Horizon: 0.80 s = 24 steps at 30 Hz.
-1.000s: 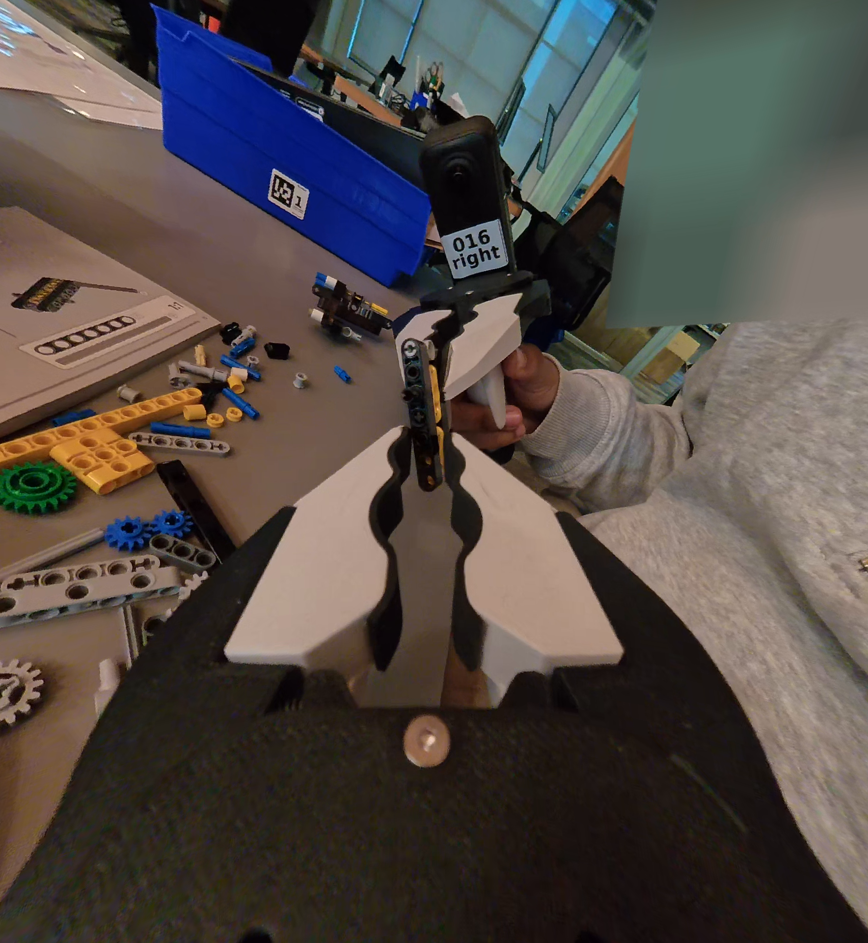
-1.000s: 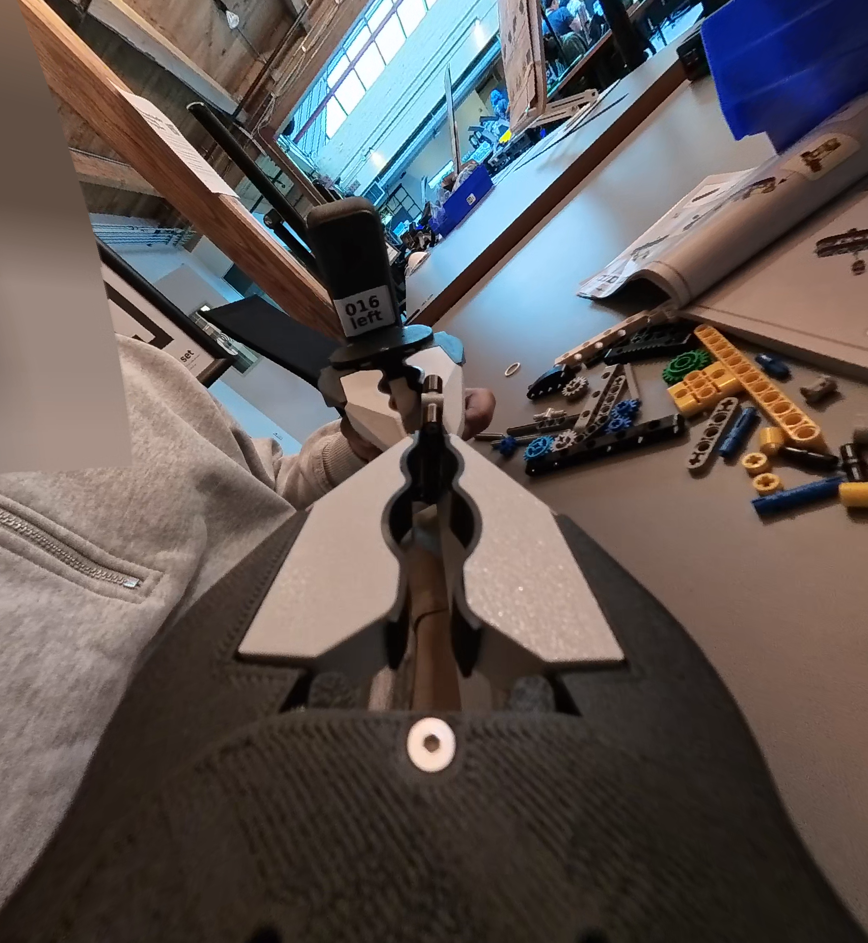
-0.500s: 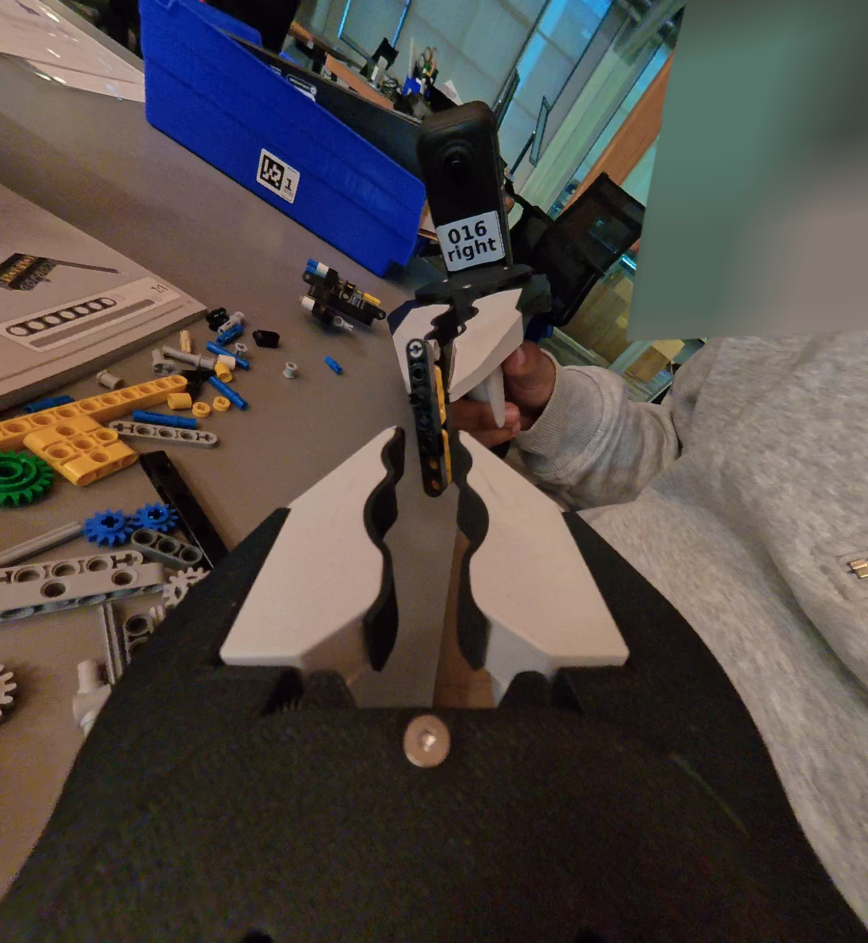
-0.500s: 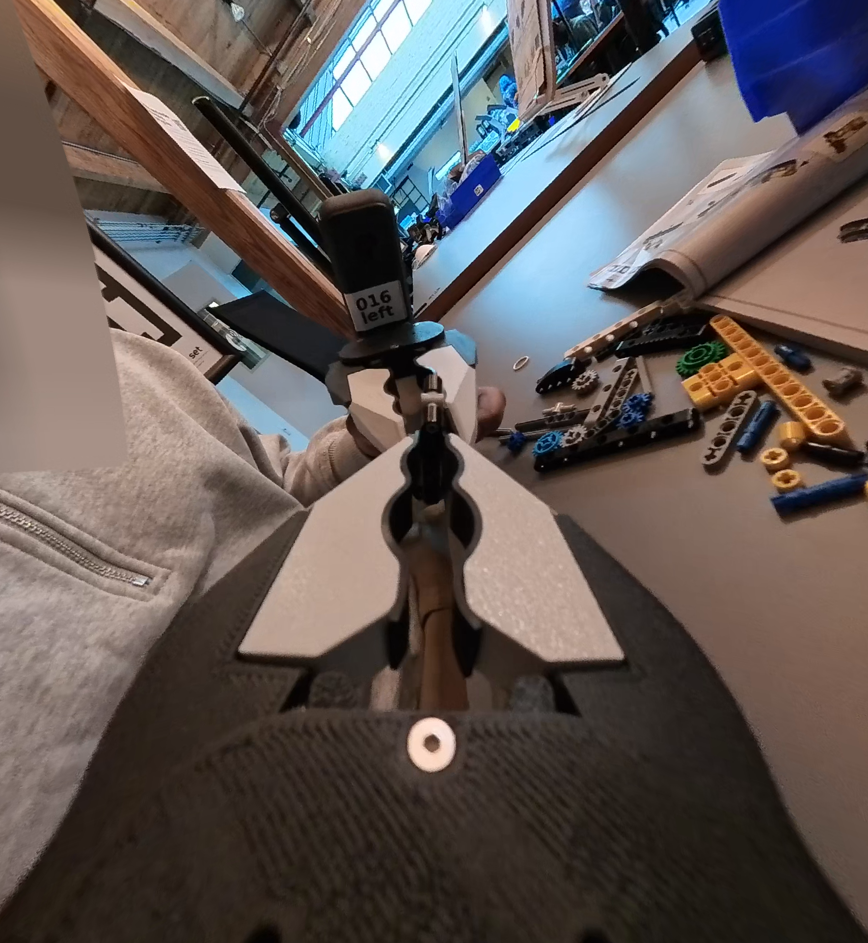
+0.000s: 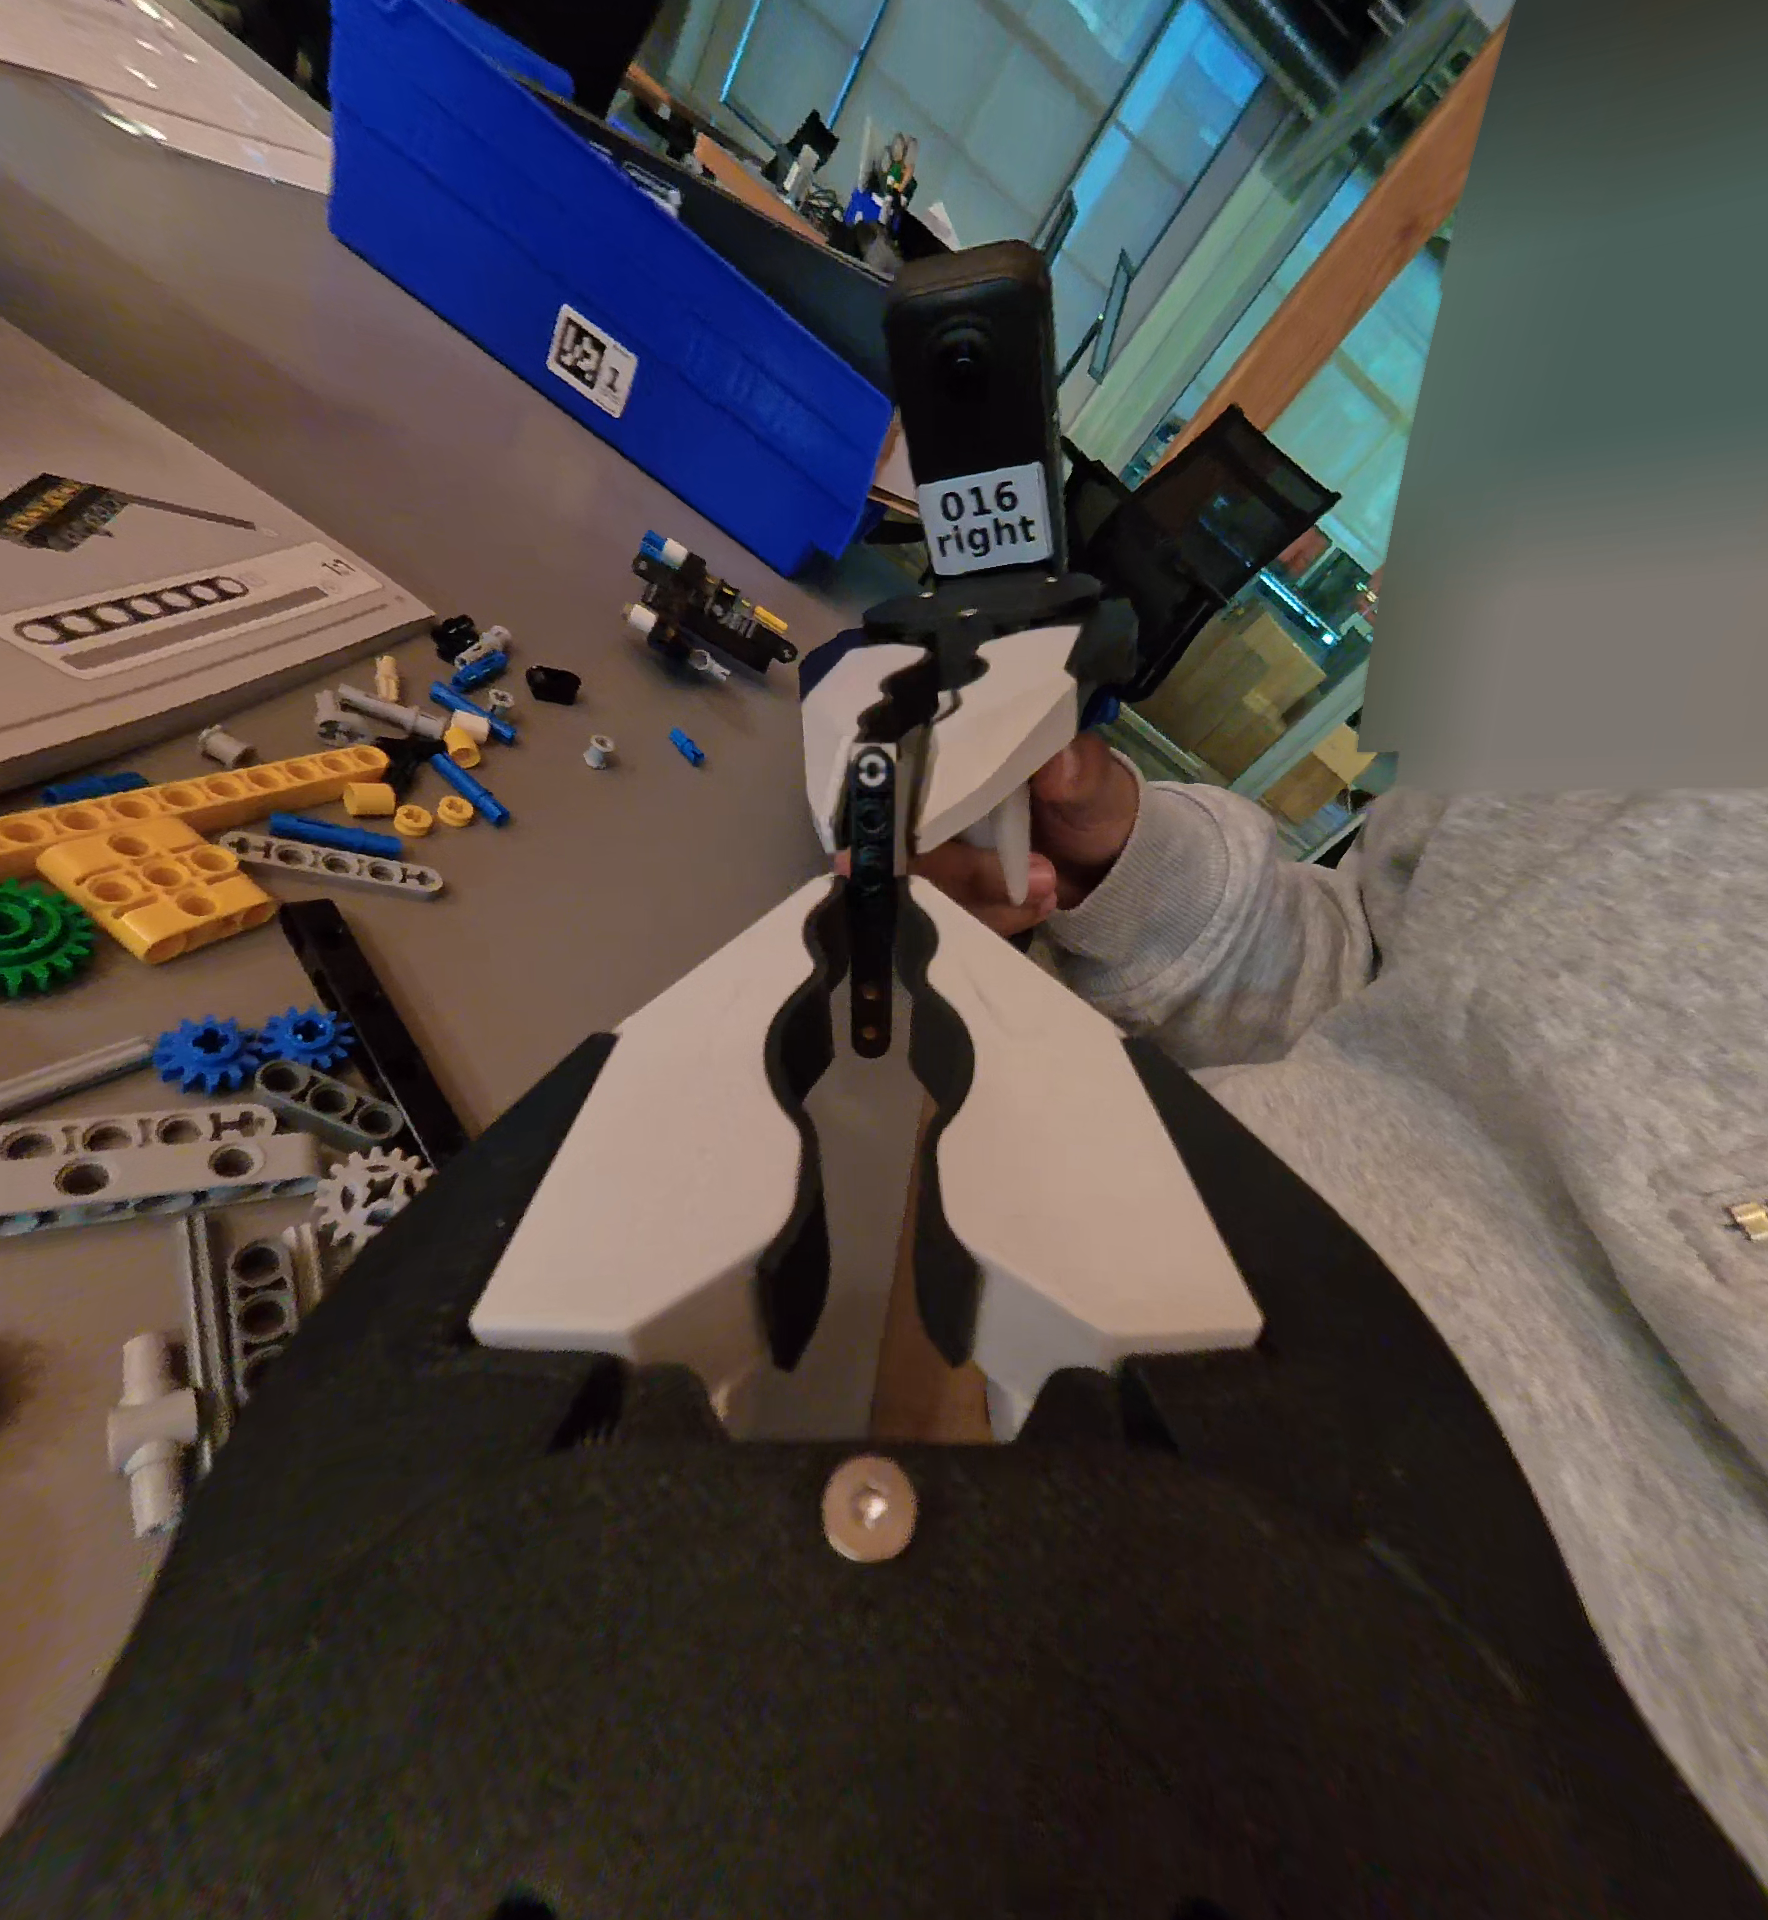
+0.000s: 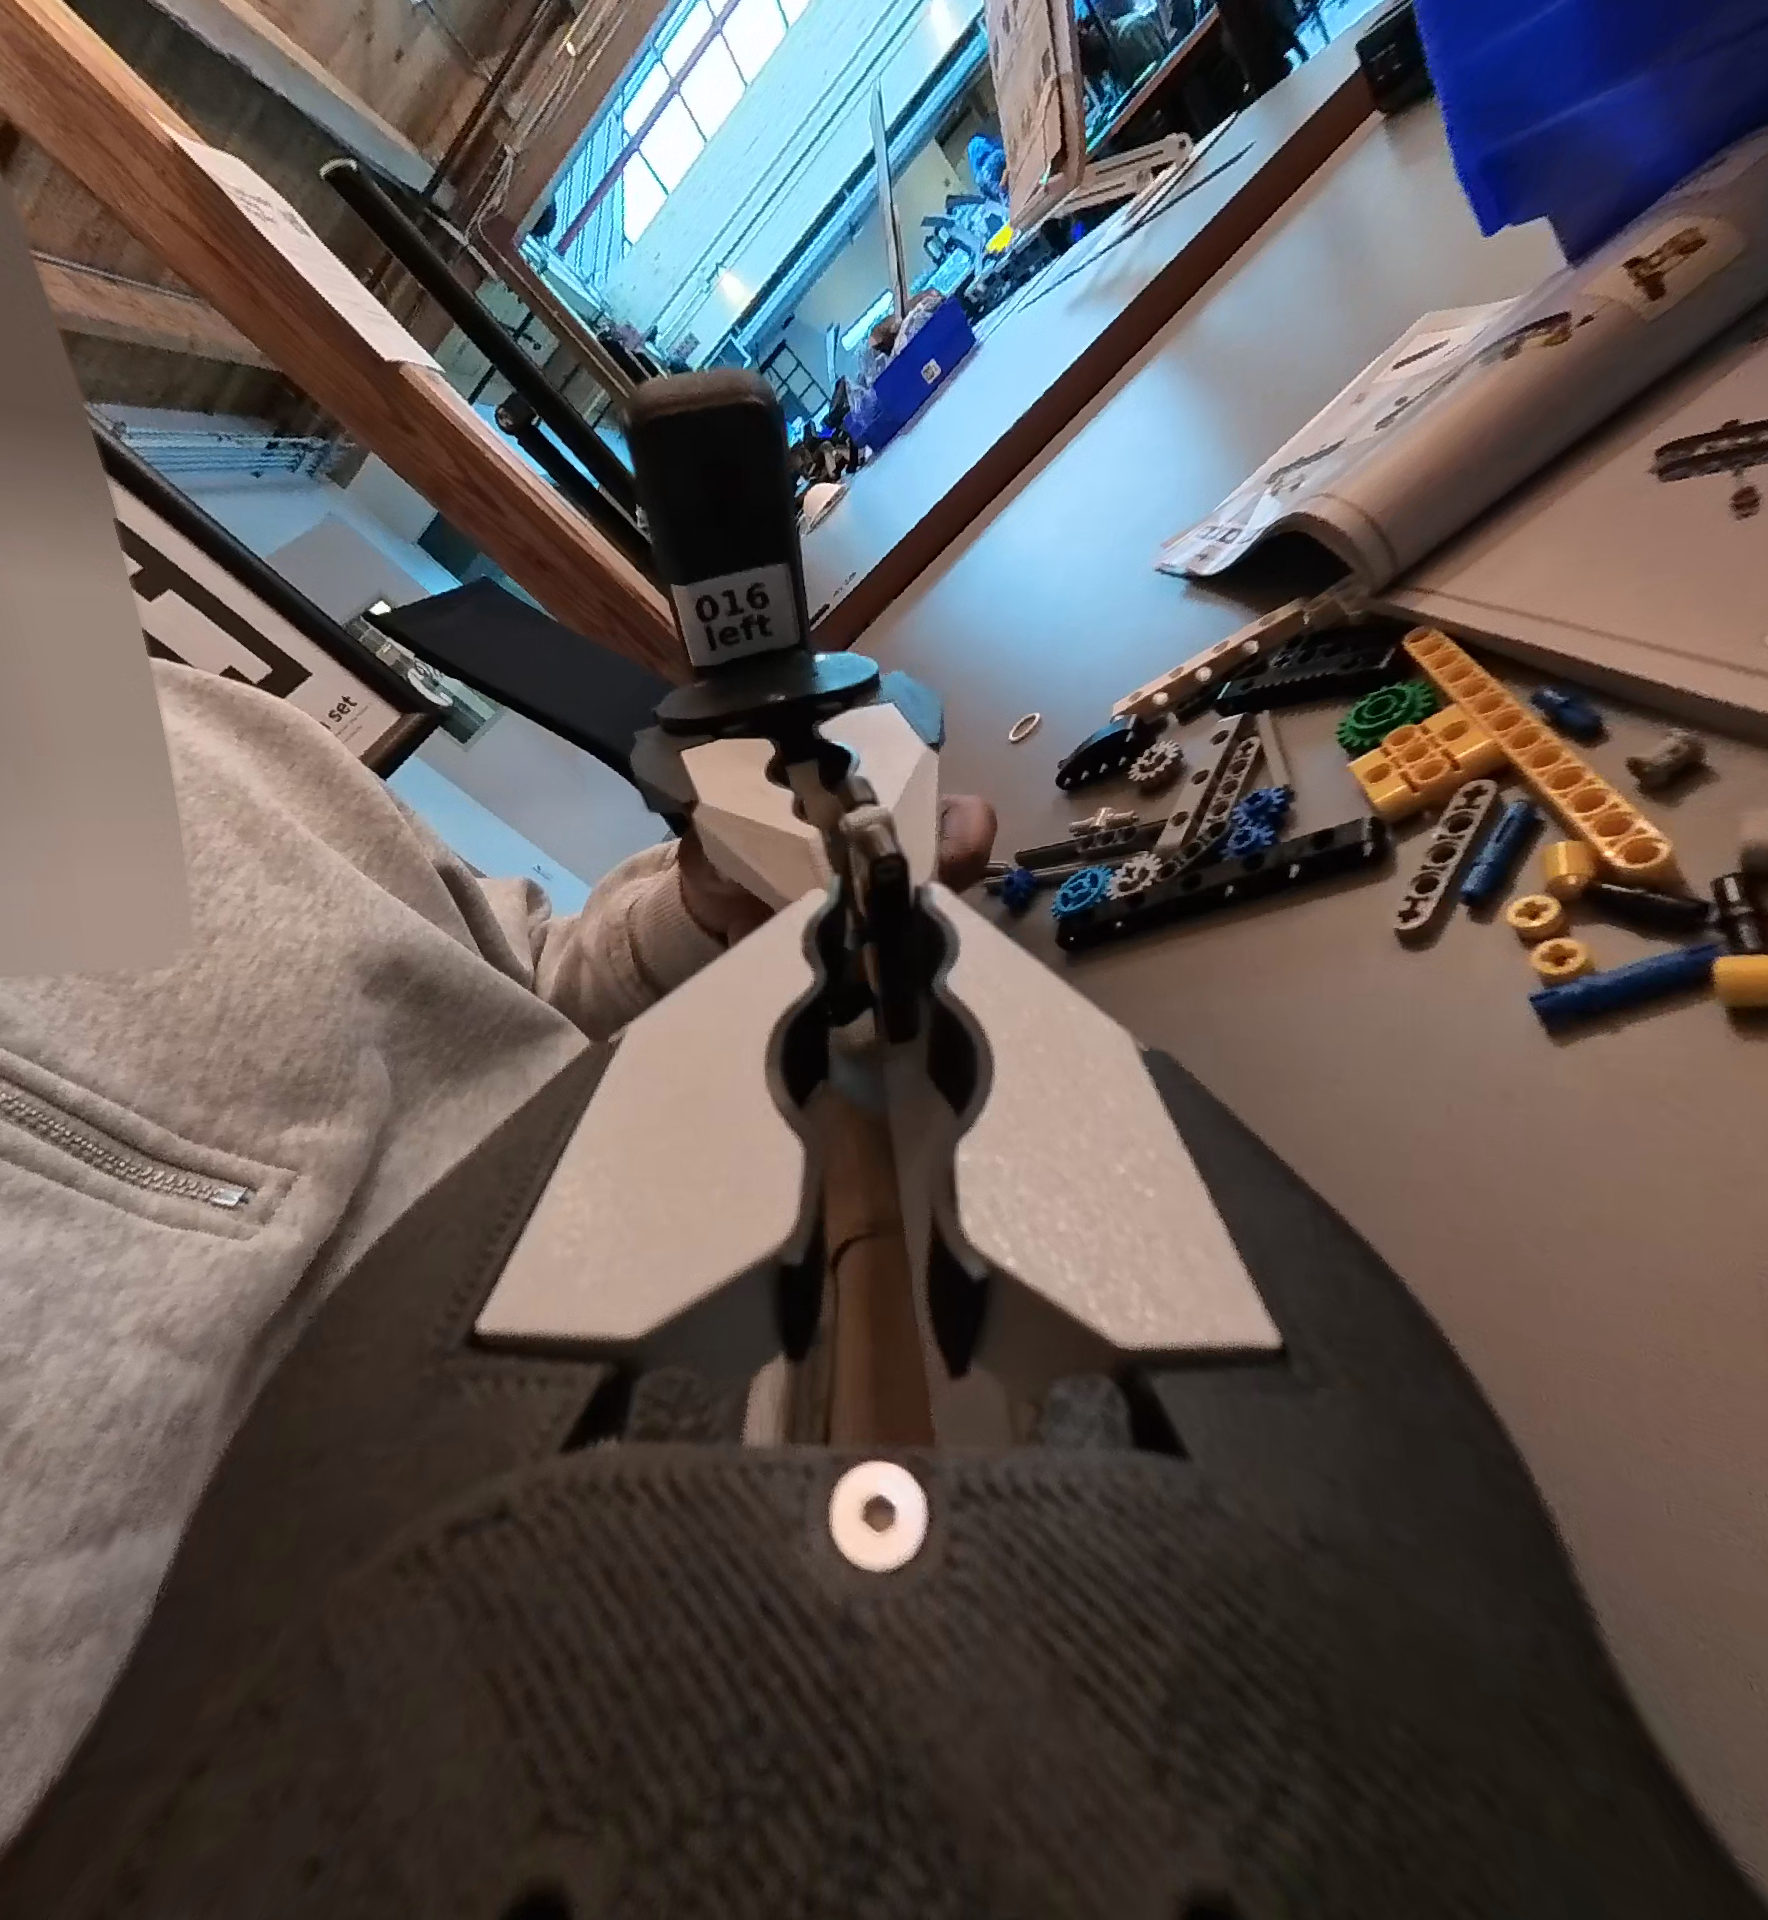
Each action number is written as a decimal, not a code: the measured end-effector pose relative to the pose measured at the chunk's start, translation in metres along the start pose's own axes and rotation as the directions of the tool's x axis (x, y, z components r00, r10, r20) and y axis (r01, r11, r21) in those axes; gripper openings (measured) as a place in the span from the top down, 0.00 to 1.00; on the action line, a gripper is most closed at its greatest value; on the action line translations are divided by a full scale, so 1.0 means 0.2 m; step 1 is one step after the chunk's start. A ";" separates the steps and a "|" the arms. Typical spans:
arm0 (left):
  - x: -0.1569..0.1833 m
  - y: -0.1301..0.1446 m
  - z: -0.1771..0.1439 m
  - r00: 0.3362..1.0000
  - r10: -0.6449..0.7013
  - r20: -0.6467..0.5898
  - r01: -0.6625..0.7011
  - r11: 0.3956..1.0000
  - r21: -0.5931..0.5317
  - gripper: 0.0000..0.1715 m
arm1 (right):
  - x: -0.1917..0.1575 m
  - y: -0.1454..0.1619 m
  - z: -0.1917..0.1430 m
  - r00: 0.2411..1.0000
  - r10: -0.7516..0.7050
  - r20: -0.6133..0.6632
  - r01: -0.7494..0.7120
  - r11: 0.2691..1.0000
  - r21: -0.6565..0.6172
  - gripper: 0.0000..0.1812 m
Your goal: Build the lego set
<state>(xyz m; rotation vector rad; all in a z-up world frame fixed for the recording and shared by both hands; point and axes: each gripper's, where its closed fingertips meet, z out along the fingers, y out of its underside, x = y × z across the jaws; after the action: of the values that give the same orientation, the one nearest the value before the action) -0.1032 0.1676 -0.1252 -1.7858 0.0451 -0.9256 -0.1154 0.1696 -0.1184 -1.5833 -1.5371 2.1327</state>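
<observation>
Left wrist view: room, a glazed office space, is lying behind the grey worktop (image 5: 547, 499).
Worktop: it is carrying a blue bin (image 5: 589, 270) toward the far edge, an open instruction booklet (image 5: 111, 582) and loose lego parts (image 5: 163, 873) spreading along the near edge.
Change: the black beam (image 5: 869, 914) is turning edge-on between the two grippers; its yellow side, visible half a second ago, is no longer showing.
Left gripper (image 5: 867, 935): fingers are pinching the beam's lower end.
Right gripper (image 6: 875, 935): fingers are pinching the same beam from the opposite side, above the near edge.
Meaning: probably a mid-air reorientation or handover before the next join.
</observation>
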 end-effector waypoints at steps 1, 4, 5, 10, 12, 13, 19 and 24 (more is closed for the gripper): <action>-0.01 0.00 0.00 1.000 -0.012 0.012 0.012 1.000 0.008 0.96 | 0.00 -0.01 -0.01 1.000 0.003 -0.002 -0.003 1.000 0.012 0.93; -0.04 -0.03 -0.01 0.997 -0.072 0.018 0.071 0.996 0.055 0.96 | 0.02 -0.05 -0.03 1.000 0.013 -0.012 -0.012 0.998 0.059 0.90; -0.04 -0.05 -0.02 0.995 -0.104 0.010 0.102 0.991 0.082 0.96 | 0.02 -0.06 -0.04 1.000 0.014 -0.019 -0.012 0.997 0.075 0.90; -0.07 -0.19 -0.12 0.923 -0.339 -0.180 0.377 0.889 0.260 0.97 | 0.04 -0.11 -0.08 0.999 0.014 -0.036 -0.009 0.991 0.133 0.90; -0.05 -0.23 -0.16 0.896 -0.363 -0.258 0.429 0.858 0.283 0.97 | 0.04 -0.11 -0.08 0.999 0.015 -0.036 -0.010 0.990 0.139 0.90; -0.03 -0.25 -0.17 0.890 -0.352 -0.290 0.432 0.854 0.291 0.97 | 0.04 -0.11 -0.08 0.999 0.014 -0.038 -0.008 0.990 0.139 0.90; 0.03 -0.31 -0.20 0.860 -0.338 -0.382 0.467 0.824 0.321 0.97 | 0.04 -0.10 -0.07 0.999 0.000 -0.046 0.005 0.992 0.125 0.90; 0.02 -0.31 -0.21 0.859 -0.340 -0.382 0.471 0.818 0.330 0.97 | 0.04 -0.10 -0.07 0.999 -0.005 -0.050 0.011 0.992 0.123 0.90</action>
<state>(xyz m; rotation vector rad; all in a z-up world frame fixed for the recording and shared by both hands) -0.1505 0.1595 -0.0670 -1.2560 -0.3343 -1.4077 -0.1181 0.1927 -0.1085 -1.5745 -1.3662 2.1229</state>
